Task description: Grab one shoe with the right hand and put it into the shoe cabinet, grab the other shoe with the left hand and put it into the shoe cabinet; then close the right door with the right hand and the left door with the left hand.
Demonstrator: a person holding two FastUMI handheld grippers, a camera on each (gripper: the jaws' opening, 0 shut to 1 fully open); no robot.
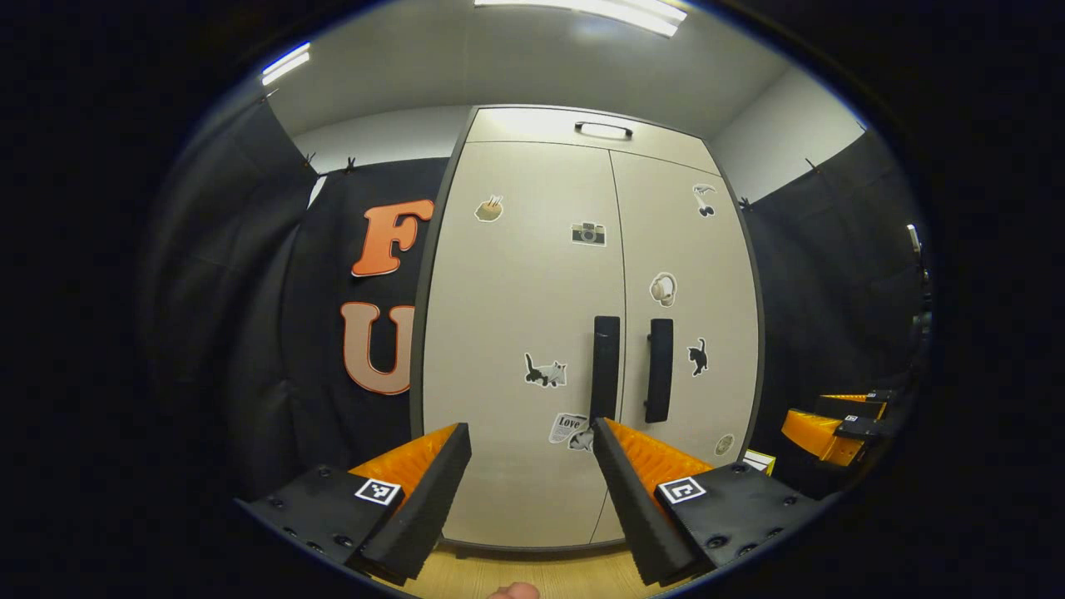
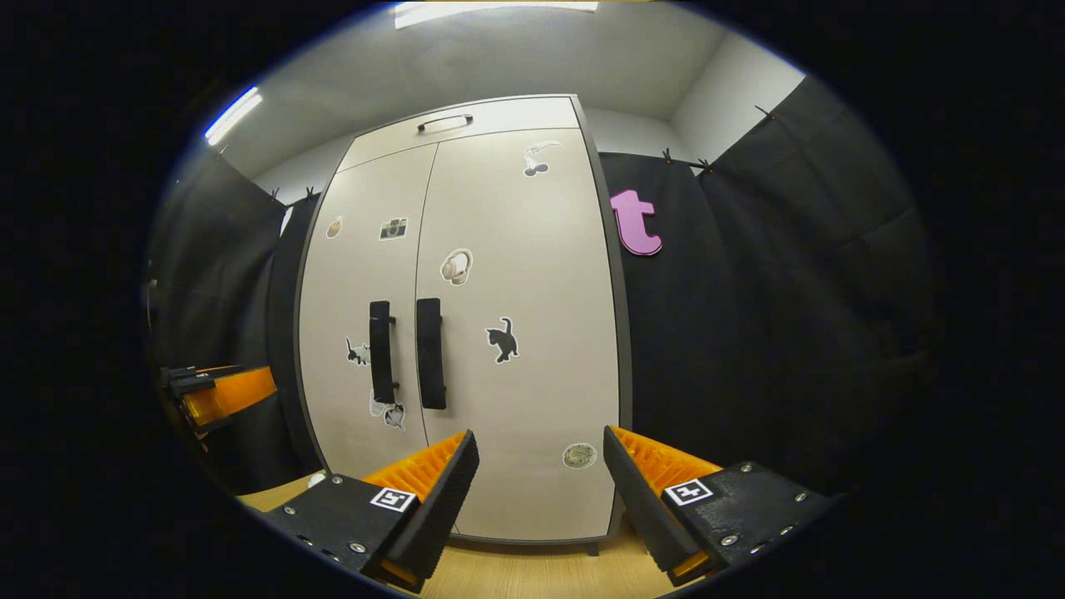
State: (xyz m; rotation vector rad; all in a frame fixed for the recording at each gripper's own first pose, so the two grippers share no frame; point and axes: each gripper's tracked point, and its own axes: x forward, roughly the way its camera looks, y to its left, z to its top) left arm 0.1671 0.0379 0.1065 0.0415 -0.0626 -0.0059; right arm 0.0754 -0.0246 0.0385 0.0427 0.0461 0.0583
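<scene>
The beige shoe cabinet (image 1: 532, 274) stands upright ahead, and both of its doors are shut. Two black vertical handles (image 1: 605, 366) sit side by side at the middle seam, seen again as handles (image 2: 430, 352) in the right gripper view. My left gripper (image 1: 530, 453) is open in front of the left door, a short way off it, nothing between its fingers. My right gripper (image 2: 541, 457) is open before the lower right door (image 2: 516, 333), also holding nothing. The right gripper (image 1: 832, 424) appears at the right edge of the left gripper view; the left gripper (image 2: 218, 391) appears at the left edge of the right gripper view.
Stickers dot the cabinet doors, and a top drawer with a handle (image 1: 603, 128) sits above them. Black cloth walls (image 1: 250, 333) flank the cabinet on both sides. A wooden floor (image 2: 516, 574) runs below the cabinet base. A small white-and-yellow object (image 1: 759, 460) lies by the cabinet's right foot.
</scene>
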